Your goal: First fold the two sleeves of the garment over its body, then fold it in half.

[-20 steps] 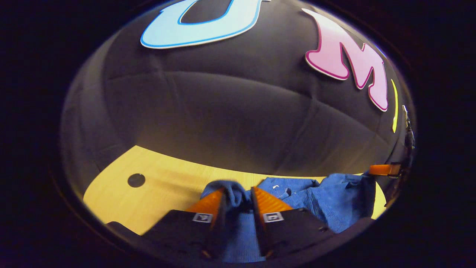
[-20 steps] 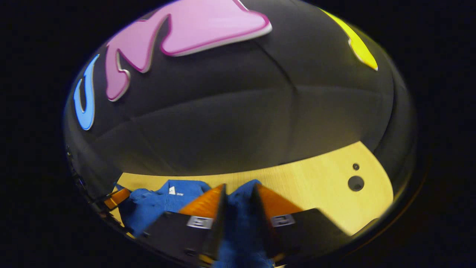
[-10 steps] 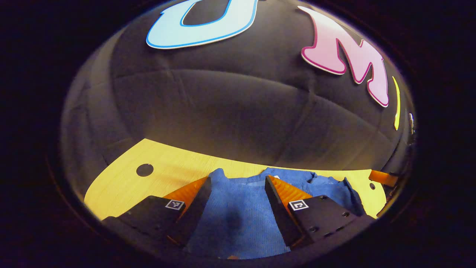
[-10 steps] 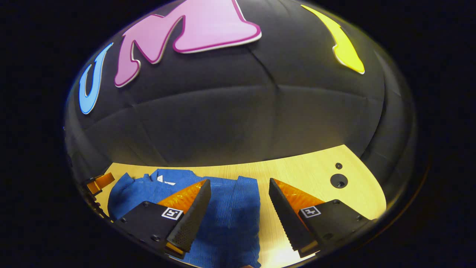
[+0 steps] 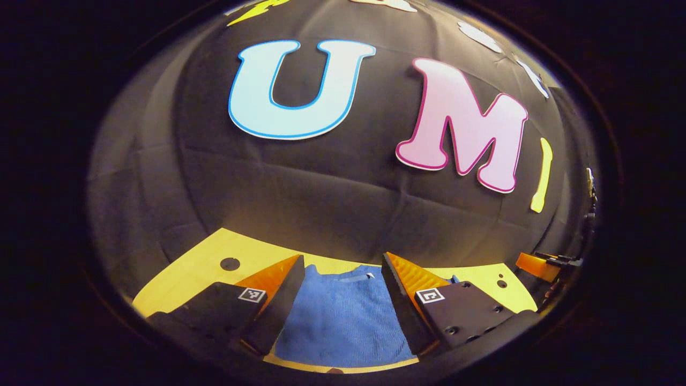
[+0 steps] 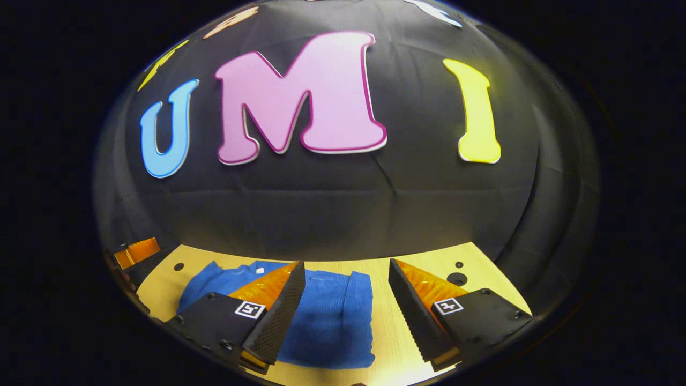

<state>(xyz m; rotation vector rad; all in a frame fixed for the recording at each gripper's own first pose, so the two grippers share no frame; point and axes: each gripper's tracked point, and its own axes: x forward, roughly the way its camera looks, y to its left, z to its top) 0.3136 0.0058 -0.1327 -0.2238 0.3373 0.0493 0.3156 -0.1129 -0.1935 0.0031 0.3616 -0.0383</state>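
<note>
The blue knit garment [image 5: 343,319] lies folded into a compact block on the pale wooden table [image 5: 187,276]. My left gripper [image 5: 343,262] hovers over it, open, with nothing between its fingers. In the right gripper view the garment [image 6: 329,316] lies flat left of centre, its right edge straight and a collar label at the far end. My right gripper [image 6: 347,265] is open too, above the garment's right edge and bare table [image 6: 383,327]. Each gripper also shows at the other view's edge: the right one [image 5: 538,264] and the left one [image 6: 136,252].
The black cloth wall rises just behind the table's far edge. Small round holes sit in the tabletop: one far left [image 5: 229,263], and a larger one [image 6: 456,279] right of the garment. Bare wood lies on both sides of the garment.
One second ago both grippers were shut on blue fabric. They opened, let it drop flat, and have since lifted up and back from the garment.
</note>
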